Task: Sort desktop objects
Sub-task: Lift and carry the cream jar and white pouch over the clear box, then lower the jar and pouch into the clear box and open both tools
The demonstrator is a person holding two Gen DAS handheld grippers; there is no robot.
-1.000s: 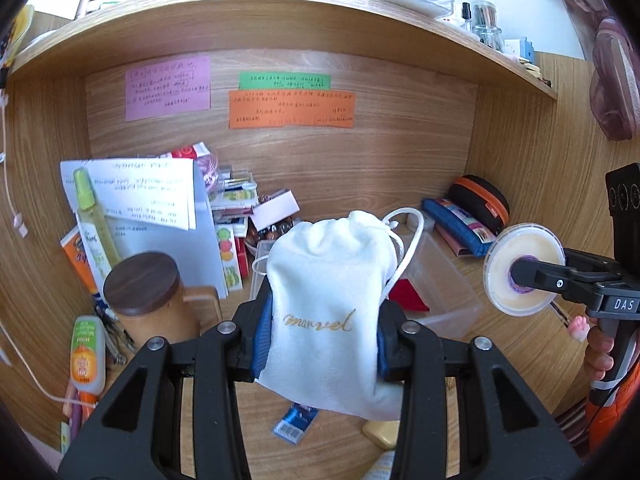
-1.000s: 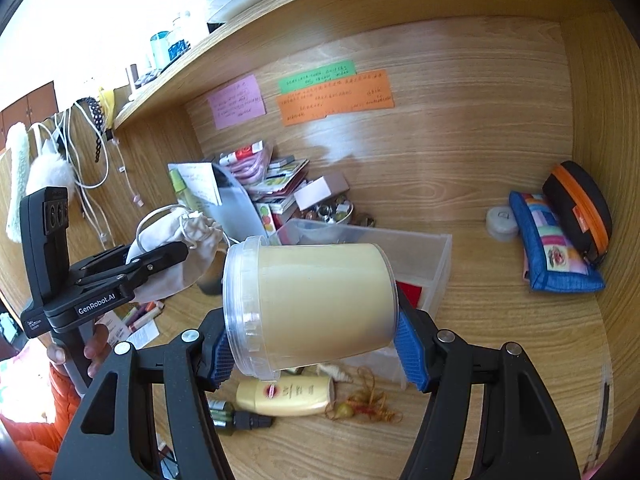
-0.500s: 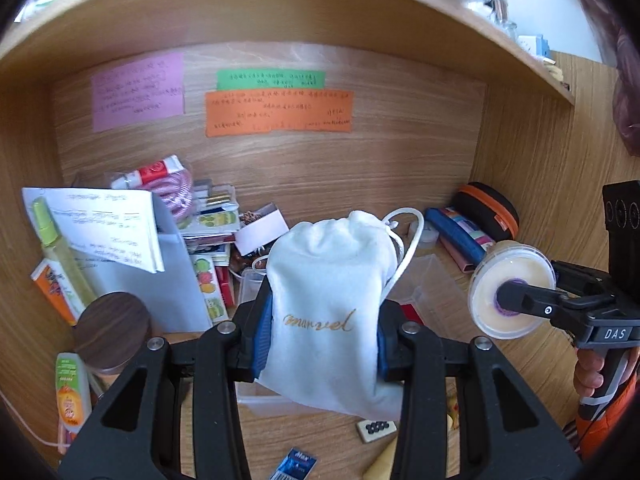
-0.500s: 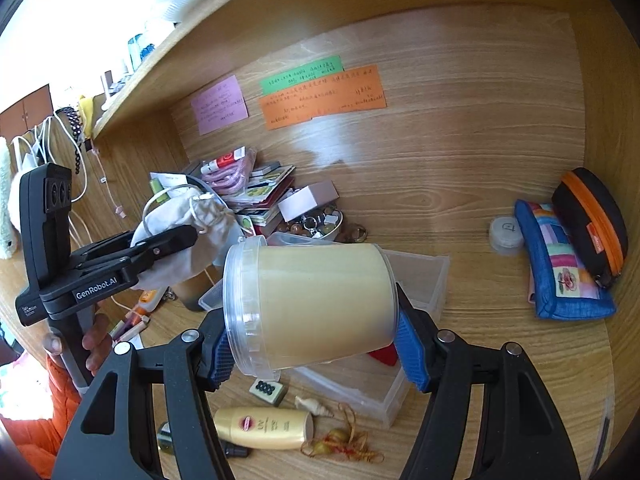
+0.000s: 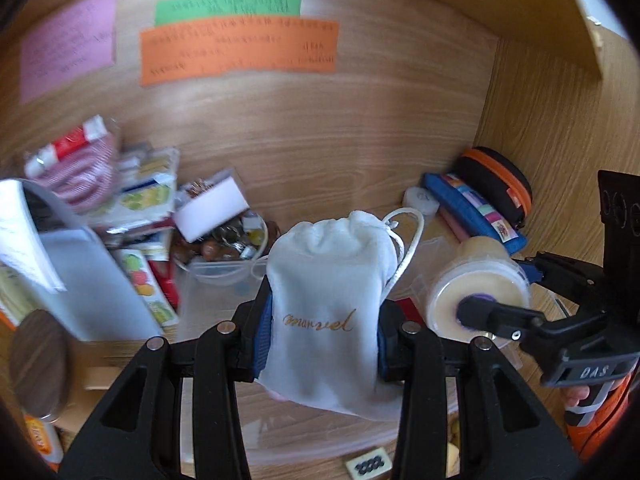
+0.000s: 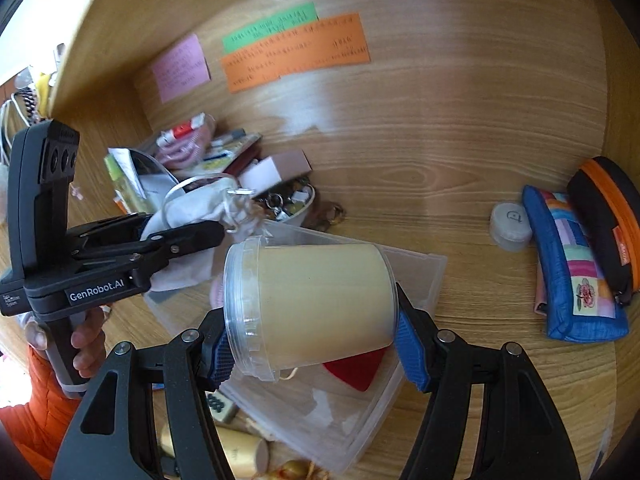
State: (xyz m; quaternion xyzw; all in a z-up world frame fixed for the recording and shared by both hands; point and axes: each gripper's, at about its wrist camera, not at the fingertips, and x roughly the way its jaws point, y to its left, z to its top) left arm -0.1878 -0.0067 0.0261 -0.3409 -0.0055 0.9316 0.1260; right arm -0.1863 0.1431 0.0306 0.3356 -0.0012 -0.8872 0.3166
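Straight ahead in the left wrist view, the left gripper [image 5: 324, 332] has its jaws clamped on a white drawstring pouch [image 5: 326, 296], which stands upright between the blue pads with its long axis vertical, its gathered neck pointing up and its cord looping off to the right. Gold script runs across its front. At the right of this view the right gripper [image 5: 516, 300] holds a cream-filled plastic tub [image 5: 476, 300] whose lidded end faces the camera. Behind the pouch sits a clear plastic bin [image 5: 224, 276], and further back a pile of packets and a white box lean against the wooden back wall [image 5: 360, 128], which carries pink, green and orange notes. A blue pencil case [image 5: 476, 212] and a black-and-orange case [image 5: 496, 180] lie at the right wall. This view is blurred. Over in the right wrist view, the right gripper [image 6: 316, 340] has its jaws closed on the tub [image 6: 312, 304], which lies on its side with its long axis running left to right and its lidded end to the left, held above the clear bin [image 6: 420, 272], where something red lies. The left gripper [image 6: 188, 236] appears at the left with the pouch [image 6: 192, 208] in its jaws, the neck pointing right. Beneath everything runs the wood-grain desk [image 6: 460, 320], with a small white round container [image 6: 510, 226] just beside the blue pencil case [image 6: 576, 276].
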